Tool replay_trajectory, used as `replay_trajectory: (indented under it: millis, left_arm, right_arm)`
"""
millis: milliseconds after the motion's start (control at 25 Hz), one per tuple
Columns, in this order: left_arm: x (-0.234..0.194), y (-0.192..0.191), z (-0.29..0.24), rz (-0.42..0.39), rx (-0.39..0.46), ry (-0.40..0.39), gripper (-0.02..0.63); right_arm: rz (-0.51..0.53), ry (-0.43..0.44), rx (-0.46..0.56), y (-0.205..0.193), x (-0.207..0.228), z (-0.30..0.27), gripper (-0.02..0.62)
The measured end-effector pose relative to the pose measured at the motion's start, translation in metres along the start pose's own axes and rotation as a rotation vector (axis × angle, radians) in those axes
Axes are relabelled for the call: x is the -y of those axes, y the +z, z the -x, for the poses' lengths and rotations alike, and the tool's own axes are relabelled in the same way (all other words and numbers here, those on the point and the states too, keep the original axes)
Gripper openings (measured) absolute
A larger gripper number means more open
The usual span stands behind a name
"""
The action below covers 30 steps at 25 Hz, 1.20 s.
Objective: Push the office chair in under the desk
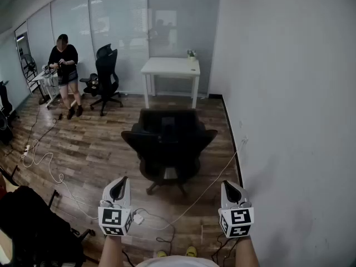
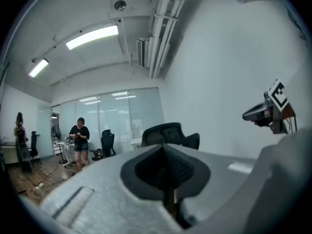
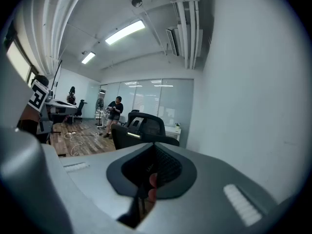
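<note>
The black office chair point(image 1: 168, 143) stands on the wood floor in the middle of the head view, its back toward me. It is well short of the white desk point(image 1: 170, 67) by the glass wall. My left gripper point(image 1: 118, 189) and right gripper point(image 1: 231, 191) hover side by side in front of me, apart from the chair, both shut with nothing between the jaws. The chair point(image 2: 168, 133) shows past the tips of the left gripper point(image 2: 163, 147) in its own view. In the right gripper view the chair point(image 3: 141, 128) lies beyond the closed right gripper point(image 3: 155, 147).
A white wall point(image 1: 289, 121) runs close along the right. A person point(image 1: 65, 71) stands at the back left beside a second black chair point(image 1: 105, 77). White cables point(image 1: 41, 160) trail over the floor, one passing under the chair. Dark furniture point(image 1: 33, 227) sits at lower left.
</note>
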<state>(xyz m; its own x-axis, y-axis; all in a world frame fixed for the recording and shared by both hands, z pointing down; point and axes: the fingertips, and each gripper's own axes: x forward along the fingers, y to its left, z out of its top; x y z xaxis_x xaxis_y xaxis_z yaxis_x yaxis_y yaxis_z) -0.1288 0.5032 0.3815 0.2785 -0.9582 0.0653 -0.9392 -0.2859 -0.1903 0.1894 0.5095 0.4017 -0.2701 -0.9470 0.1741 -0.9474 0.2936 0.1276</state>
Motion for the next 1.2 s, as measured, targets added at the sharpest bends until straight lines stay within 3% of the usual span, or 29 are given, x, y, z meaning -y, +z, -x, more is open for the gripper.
replay_trajectory:
  millis: [1200]
  left_arm:
    - [0.0069,-0.0013,0.0055,-0.007,-0.008,-0.002,0.01]
  right_arm:
    - [-0.021,0.005,0.038,0.0018,-0.0007,0.0057,0.003]
